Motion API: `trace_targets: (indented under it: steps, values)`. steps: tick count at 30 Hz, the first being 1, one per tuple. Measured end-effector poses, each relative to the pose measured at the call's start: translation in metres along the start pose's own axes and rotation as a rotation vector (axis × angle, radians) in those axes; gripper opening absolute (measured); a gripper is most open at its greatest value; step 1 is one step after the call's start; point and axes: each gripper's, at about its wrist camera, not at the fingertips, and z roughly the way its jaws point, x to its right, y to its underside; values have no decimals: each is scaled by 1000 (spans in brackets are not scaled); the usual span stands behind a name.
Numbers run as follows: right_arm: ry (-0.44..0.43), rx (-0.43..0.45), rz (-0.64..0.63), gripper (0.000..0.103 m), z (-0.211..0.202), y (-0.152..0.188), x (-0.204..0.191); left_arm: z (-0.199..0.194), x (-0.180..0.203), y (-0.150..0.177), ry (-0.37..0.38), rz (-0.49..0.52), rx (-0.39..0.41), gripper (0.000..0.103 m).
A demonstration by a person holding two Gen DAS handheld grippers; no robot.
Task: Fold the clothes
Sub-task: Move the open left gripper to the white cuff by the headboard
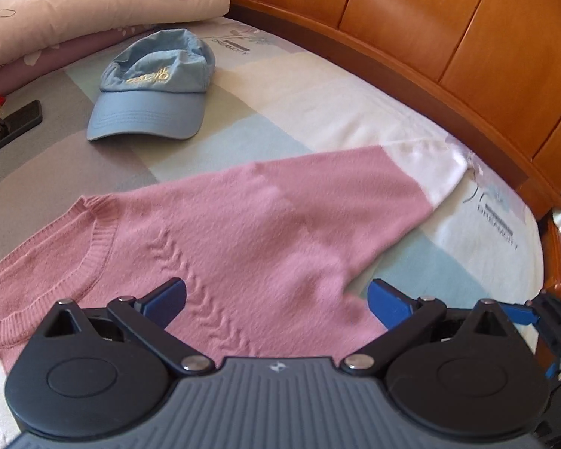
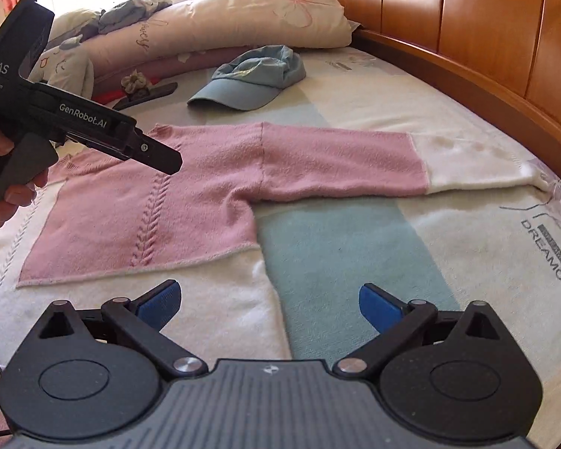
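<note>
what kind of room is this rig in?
Most likely a home bedroom. A pink-and-white sweater lies spread on a bed sheet, with a wooden headboard along one side and pillows stacked at the far end. A blue cap lies nearby.

Pink-and-white sweater (image 2: 190, 194), blue cap (image 1: 153, 86)
</note>
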Motion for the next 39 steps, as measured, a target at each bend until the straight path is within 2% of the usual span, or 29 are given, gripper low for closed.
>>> trace_targets:
  steps: [5, 9, 15, 19, 22, 24, 26, 29, 33, 36, 39]
  values:
    - [25, 48, 80, 103, -14, 11, 44, 48, 72, -44, 50, 34, -44, 102]
    - [28, 79, 91, 103, -25, 21, 65, 100, 125, -68, 49, 68, -91, 102]
    - [111, 96, 20, 103, -37, 35, 83, 155, 169, -91, 13, 79, -117, 102]
    - [162, 83, 40, 103, -40, 41, 101, 185, 179, -97, 28, 24, -186, 102]
    - [149, 87, 117, 103, -43, 44, 118, 195, 195, -95, 20, 50, -195, 102]
    - [142, 85, 181, 103, -44, 46, 128, 198, 208, -96, 52, 60, -204, 102]
    - [132, 76, 237, 103, -43, 48, 135, 204, 220, -100, 115, 72, -211, 102]
    - [125, 73, 262, 103, -39, 48, 136, 215, 229, -108, 140, 60, -203, 102]
    - [113, 79, 242, 103, -39, 47, 130, 203, 225, -116, 164, 41, -214, 102]
    - [131, 79, 219, 103, -40, 47, 128, 177, 214, -113, 133, 80, -182, 102]
    - [154, 81, 229, 103, -42, 47, 130, 166, 193, -104, 98, 44, -192, 102]
